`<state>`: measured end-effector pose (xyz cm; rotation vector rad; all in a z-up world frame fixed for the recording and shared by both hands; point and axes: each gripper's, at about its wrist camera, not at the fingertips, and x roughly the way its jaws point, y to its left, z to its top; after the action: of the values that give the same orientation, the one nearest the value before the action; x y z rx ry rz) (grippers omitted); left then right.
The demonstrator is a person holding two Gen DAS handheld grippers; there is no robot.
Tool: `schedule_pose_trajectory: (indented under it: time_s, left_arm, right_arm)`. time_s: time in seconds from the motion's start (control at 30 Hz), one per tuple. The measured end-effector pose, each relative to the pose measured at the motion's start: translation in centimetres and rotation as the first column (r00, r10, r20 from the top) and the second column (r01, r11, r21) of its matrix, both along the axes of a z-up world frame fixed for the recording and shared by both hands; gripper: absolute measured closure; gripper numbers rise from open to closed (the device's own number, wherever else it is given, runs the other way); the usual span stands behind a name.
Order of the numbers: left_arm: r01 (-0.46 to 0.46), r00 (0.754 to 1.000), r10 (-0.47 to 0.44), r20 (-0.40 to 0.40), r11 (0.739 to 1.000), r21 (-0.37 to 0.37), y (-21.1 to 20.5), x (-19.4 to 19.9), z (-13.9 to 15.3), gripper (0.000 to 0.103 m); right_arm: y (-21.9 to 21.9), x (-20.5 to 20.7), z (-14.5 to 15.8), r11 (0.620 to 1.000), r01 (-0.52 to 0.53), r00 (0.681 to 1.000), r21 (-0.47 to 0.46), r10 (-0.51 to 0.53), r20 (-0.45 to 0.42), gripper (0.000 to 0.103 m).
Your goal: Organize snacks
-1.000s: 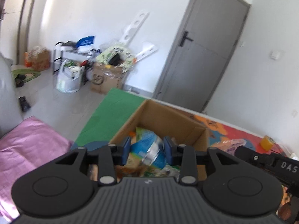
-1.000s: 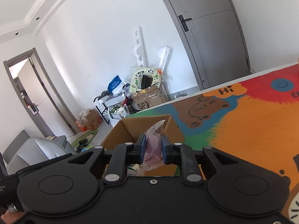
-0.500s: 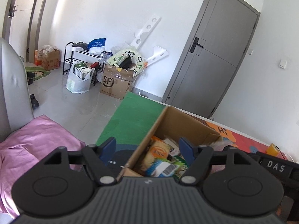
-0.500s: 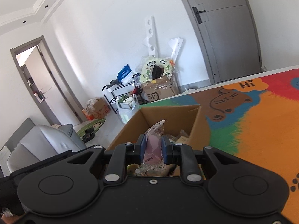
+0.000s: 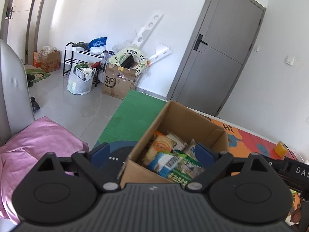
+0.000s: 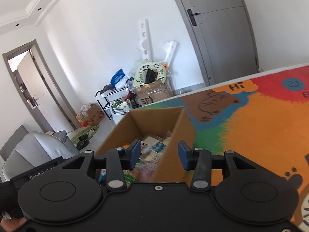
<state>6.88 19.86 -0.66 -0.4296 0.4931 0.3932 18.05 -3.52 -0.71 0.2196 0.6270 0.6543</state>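
Colourful cartoon-printed play mat (image 6: 260,127) spread flat; open brown cardboard box (image 5: 185,116) standing on it, near green edge, small yellow block (image 5: 280,148) well apart.

Both wrist views — close above cardboard box (image 5: 185,119).

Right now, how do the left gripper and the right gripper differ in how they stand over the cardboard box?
The left gripper stands much wider than the right gripper. The left gripper straddles the near left wall of the cardboard box, one finger outside it; the right gripper straddles the box's right wall. Shared: both are empty, jaws opening, above the snack packets in the box.
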Motion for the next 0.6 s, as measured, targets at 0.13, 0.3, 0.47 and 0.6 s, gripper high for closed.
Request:
schedule_pose_trajectory:
  time_s: [0.13,0.3,0.47,0.6]
  left_arm:
    - [0.026,1.0,-0.026,0.006,1.0,-0.001,-1.3,-0.1,0.2,0.006]
    - [0.093,0.996,-0.092,-0.02,0.995,0.033,-3.8,0.6,0.6,0.005]
    - [0.131,0.991,-0.13,-0.019,0.99,0.044,-6.0,0.8,0.6,0.005]
    - [0.16,0.987,-0.158,-0.034,0.985,0.061,-7.9,0.9,0.5,0.005]
  right_arm:
    - [-2.0,-0.2,0.0,1.0,0.026,1.0,-0.002,-0.026,-0.006,0.055]
    - [-4.7,-0.8,0.2,0.999,0.048,0.999,0.0,-0.048,0.003,0.049]
    - [-7.4,-1.2,0.5,0.998,0.068,0.998,0.013,-0.068,0.01,0.039]
    - [-9.3,-2.1,0.6,0.997,0.074,0.997,0.006,-0.074,0.026,0.028]
